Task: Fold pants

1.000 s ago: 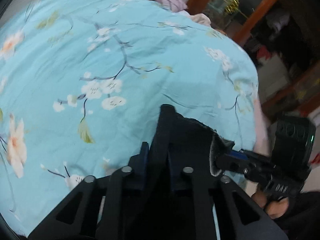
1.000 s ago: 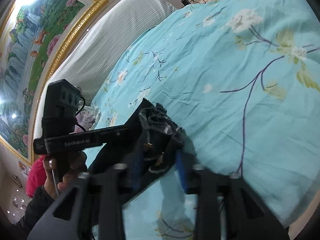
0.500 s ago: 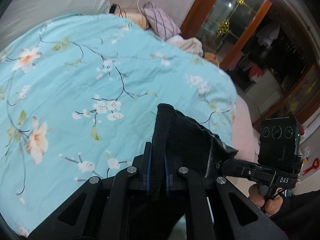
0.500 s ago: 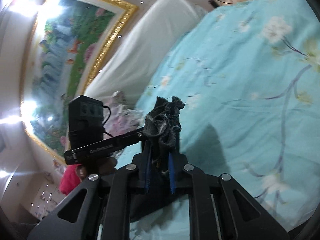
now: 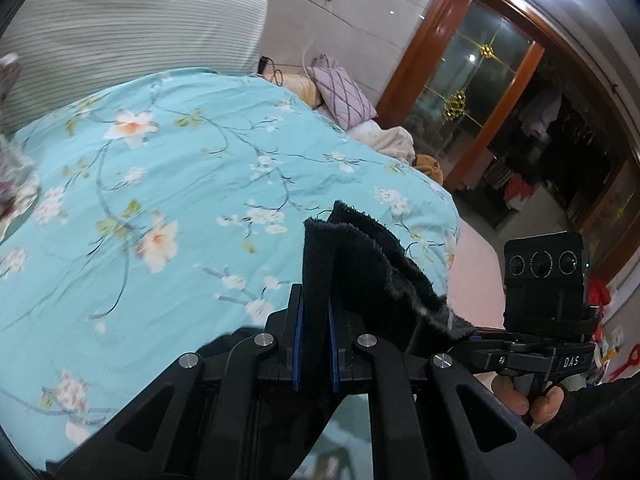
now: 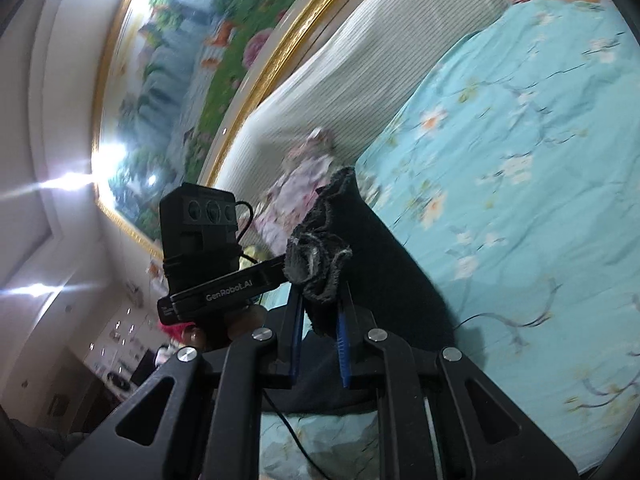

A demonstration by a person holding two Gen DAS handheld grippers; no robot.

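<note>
Left hand-held gripper (image 5: 315,320) & right hand-held gripper (image 6: 320,320) each clamped on black fuzzy fabric pants (image 5: 360,264), hem raised above turquoise floral bed quilt (image 5: 160,184) ahead, prob. to hang straight for folding.

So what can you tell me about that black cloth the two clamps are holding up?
The pants are black, of soft, fuzzy fabric with a frayed, greyish edge. Both grippers are shut on bunched bits of that edge: the left gripper and the right gripper. The top is lifted above the turquoise floral bedspread, and the rest hangs down out of sight behind the grippers.
</note>
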